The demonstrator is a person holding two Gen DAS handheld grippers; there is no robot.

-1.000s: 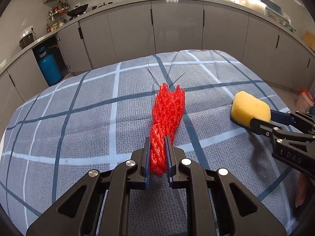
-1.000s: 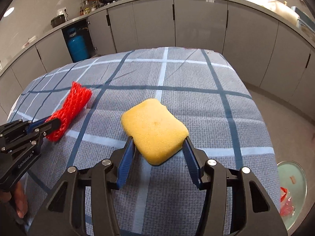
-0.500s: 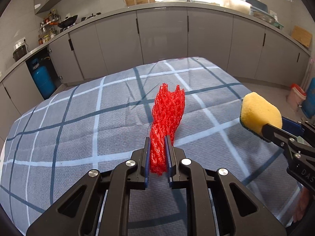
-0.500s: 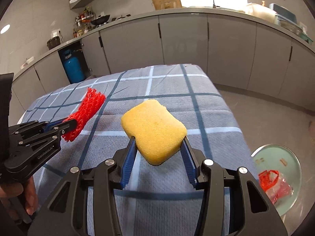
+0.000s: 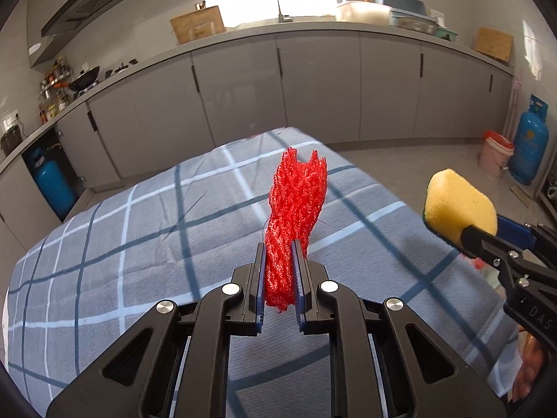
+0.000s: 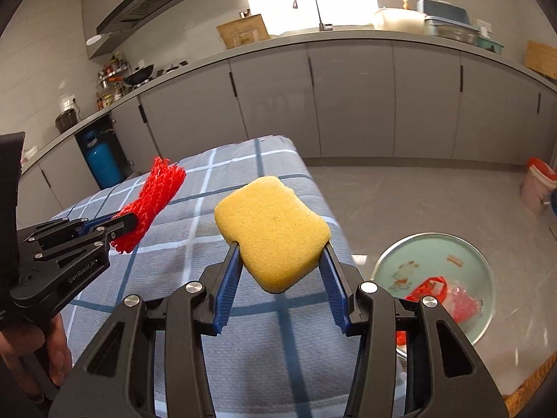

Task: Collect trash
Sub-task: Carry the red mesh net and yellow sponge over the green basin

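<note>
Tablecloth in blue-grey check fills the foreground of a grey-cabinet kitchen, with a pale green bin on the floor just beside the table's right edge, some red and clear scraps already inside. Above the cloth the right gripper carries a yellow sponge, jaws about half spread and pressing its near end from both sides; the foam looks light and springy, so a squeeze across its width should hold without slipping. The left gripper is closed nearly tight on the lower end of a red mesh net, bunched and lifted clear of the table, a limp, feather-light thing best pinched where the strands are gathered thickest.
</note>
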